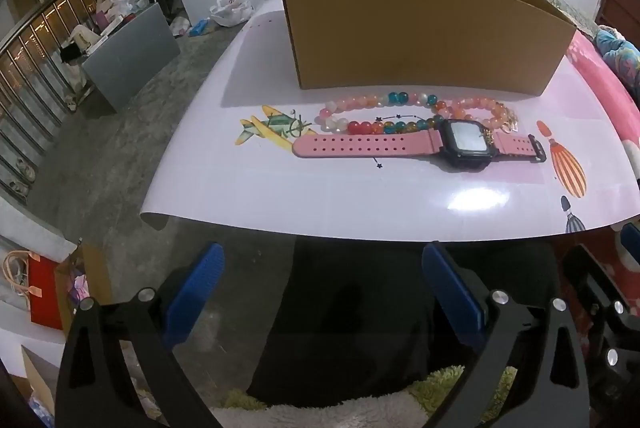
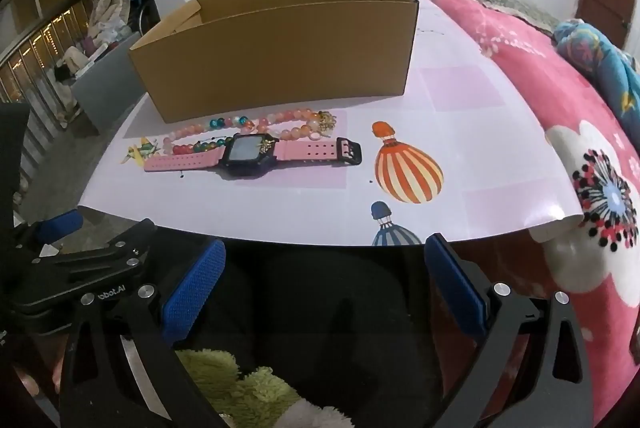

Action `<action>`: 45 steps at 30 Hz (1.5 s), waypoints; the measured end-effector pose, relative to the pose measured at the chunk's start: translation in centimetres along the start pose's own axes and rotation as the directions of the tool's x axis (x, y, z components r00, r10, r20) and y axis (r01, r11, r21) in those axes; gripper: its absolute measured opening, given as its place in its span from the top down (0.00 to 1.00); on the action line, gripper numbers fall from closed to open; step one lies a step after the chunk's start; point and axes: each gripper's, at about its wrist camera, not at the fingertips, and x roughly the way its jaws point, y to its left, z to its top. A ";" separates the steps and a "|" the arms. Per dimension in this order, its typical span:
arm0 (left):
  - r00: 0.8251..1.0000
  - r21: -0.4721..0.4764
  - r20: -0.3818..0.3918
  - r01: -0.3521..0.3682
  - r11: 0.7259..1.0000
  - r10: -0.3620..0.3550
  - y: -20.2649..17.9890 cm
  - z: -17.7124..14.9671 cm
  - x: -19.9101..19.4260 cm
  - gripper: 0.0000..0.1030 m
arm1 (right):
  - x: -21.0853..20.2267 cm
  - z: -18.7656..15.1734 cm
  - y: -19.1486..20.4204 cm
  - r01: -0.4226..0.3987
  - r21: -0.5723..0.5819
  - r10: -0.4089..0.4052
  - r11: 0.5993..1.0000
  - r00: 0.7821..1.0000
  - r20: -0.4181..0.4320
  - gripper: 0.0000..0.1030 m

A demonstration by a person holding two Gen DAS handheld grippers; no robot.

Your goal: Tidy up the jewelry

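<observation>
Pink watch (image 1: 416,145) lies well beyond both wide-spread grippers (image 1: 322,284), untouched

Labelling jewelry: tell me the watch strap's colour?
Pink watch strap, clearest in the left wrist view.

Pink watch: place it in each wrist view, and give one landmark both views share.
Left wrist: watch right of centre, strap running left, beads behind it.
Right wrist: watch left of centre, buckle end toward the balloon print.
Shared landmark: the cardboard box behind it.
</observation>
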 end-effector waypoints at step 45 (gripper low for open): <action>0.999 0.018 0.031 0.016 1.000 -0.016 0.2 0.1 -0.4 0.05 | -0.6 0.1 0.3 0.034 -0.010 -0.034 0.999 0.999 0.026 0.08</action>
